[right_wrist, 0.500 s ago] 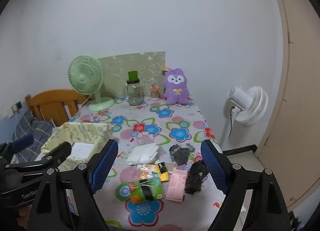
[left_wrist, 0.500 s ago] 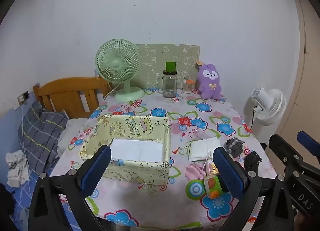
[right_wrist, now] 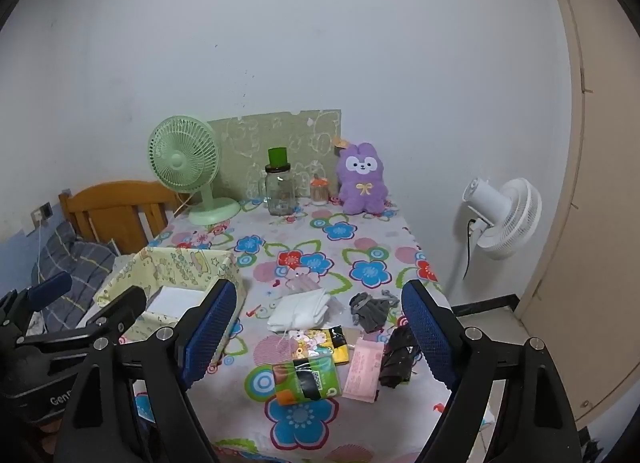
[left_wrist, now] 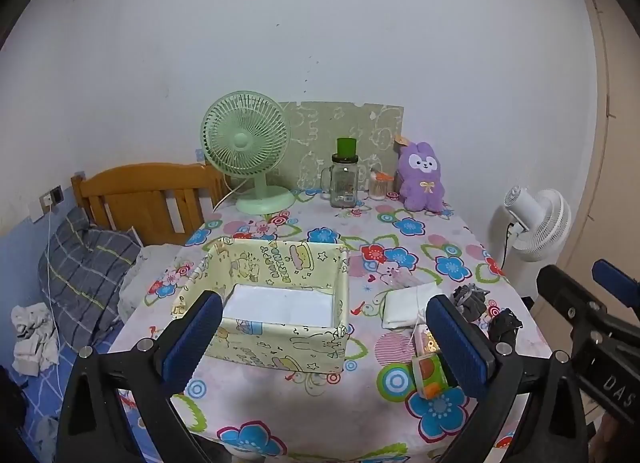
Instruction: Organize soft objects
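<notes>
A yellow cartoon-print fabric box [left_wrist: 280,263] [right_wrist: 188,263] stands on the flowered table, holding only a white base. Soft items lie to its right: a folded white cloth [right_wrist: 300,309] [left_wrist: 404,305], a grey sock bundle [right_wrist: 370,309] [left_wrist: 470,297], a black sock bundle [right_wrist: 398,359] [left_wrist: 504,325], a pink tissue pack [right_wrist: 362,369], a green tissue pack [right_wrist: 308,379] [left_wrist: 430,375] and a yellow cartoon pack [right_wrist: 320,345]. My left gripper [left_wrist: 324,337] is open above the box's near side. My right gripper [right_wrist: 318,329] is open above the soft items. Both are empty.
At the table's back stand a green desk fan [left_wrist: 250,151], a glass jar with green lid [left_wrist: 344,179], a small jar [left_wrist: 378,187] and a purple plush rabbit [left_wrist: 422,179]. A white fan [right_wrist: 504,219] stands right of the table. A bed with wooden headboard [left_wrist: 144,199] lies left.
Both grippers have shifted only very slightly; the objects on the table have not moved.
</notes>
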